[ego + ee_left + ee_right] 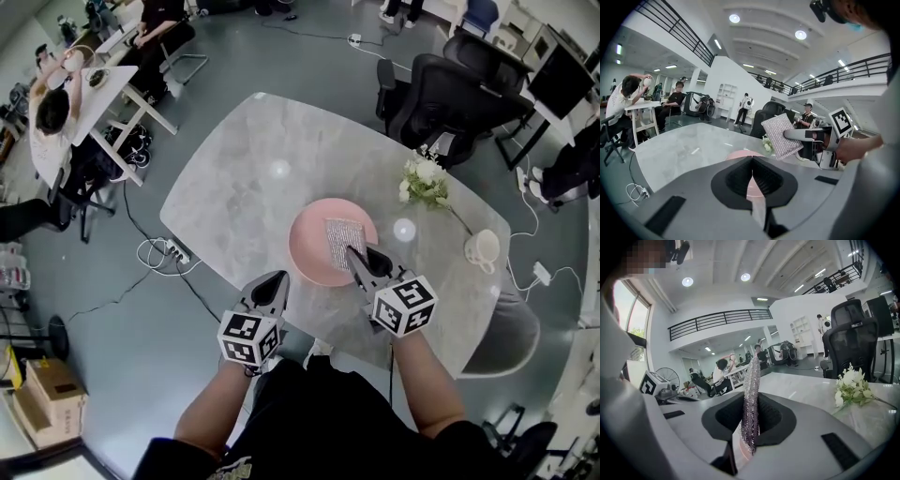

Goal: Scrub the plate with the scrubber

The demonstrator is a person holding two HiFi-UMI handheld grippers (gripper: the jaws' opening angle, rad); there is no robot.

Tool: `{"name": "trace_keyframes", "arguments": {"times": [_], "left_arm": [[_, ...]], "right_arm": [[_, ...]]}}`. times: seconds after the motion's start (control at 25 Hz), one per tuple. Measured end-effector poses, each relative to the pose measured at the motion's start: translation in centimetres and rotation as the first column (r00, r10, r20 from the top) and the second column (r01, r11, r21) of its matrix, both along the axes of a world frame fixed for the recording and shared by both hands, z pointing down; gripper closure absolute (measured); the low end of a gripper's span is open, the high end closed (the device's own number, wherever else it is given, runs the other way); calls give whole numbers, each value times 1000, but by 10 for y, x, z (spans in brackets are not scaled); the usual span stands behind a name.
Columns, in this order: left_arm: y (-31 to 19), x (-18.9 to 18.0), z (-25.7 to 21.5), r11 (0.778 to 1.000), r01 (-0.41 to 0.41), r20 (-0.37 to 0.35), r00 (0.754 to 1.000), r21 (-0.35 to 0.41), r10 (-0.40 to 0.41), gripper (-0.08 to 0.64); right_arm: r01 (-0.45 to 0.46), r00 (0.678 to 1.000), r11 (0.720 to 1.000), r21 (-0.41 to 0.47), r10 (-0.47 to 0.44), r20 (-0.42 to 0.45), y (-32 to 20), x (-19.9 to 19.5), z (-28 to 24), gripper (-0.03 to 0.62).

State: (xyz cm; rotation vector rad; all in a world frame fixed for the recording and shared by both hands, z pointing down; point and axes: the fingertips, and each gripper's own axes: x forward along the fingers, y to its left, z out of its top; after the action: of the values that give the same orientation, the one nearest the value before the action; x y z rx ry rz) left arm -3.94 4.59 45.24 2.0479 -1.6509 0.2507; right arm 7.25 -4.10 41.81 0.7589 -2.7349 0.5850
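The right hand-held gripper point(359, 255) is clamped on the near short edge of the scrubber point(343, 236), so most of the pad sticks out past the jaws, free to rub. That grip looks chosen so the pad, not the jaws, meets the dish. The scrubber hangs over the middle of the pink plate point(307, 246), which lies flat on the table point(239, 173) close to the person's edge. From the left gripper view the pad seems lifted clear of the plate, though no view settles whether a corner touches.

The left hand-held gripper point(275, 283) has its jaws pressed together on nothing. It hovers over the table's near edge, just beside the plate's near-left rim, probably placed to steady the plate once scrubbing begins.

The scrubber is a flat rectangle. Its long axis follows the line of the right gripper, pointing away from the person and slightly downward toward the flowers point(424, 180) and the cup point(483, 249) beyond. It shows edge-on in the right gripper view, with one broad face turned toward the left gripper
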Motion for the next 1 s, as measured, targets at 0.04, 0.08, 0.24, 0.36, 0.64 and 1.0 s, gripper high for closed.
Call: {"name": "trace_keyframes", "arguments": {"times": [0.04,0.08,0.24,0.36,0.64,1.0], "left_arm": [[-1,0,3,1000,3,4,1000,-10,-2,545],[-3,0,6,1000,5,8,1000,-19,-5,545],[-11,-2,16,999,14,16,1000,-46,-13,545],[-18,-5,25,998,10,22,1000,-70,-8,545],[-35,-14,52,992,-18,15,1000,-121,20,543],[-66,-32,82,978,-98,7,995,-182,101,526]], "right_arm": [[2,1000,1000,-6,-2,0,-2,0,2,520],[3,1000,1000,-11,-3,1,-4,1,3,520],[4,1000,1000,-23,-4,-3,-10,1,8,520],[4,1000,1000,-31,-5,-11,-15,0,14,520],[-24,999,998,-57,22,-45,-26,-6,35,520],[-75,993,991,-110,64,-99,-43,-27,65,520]]}}
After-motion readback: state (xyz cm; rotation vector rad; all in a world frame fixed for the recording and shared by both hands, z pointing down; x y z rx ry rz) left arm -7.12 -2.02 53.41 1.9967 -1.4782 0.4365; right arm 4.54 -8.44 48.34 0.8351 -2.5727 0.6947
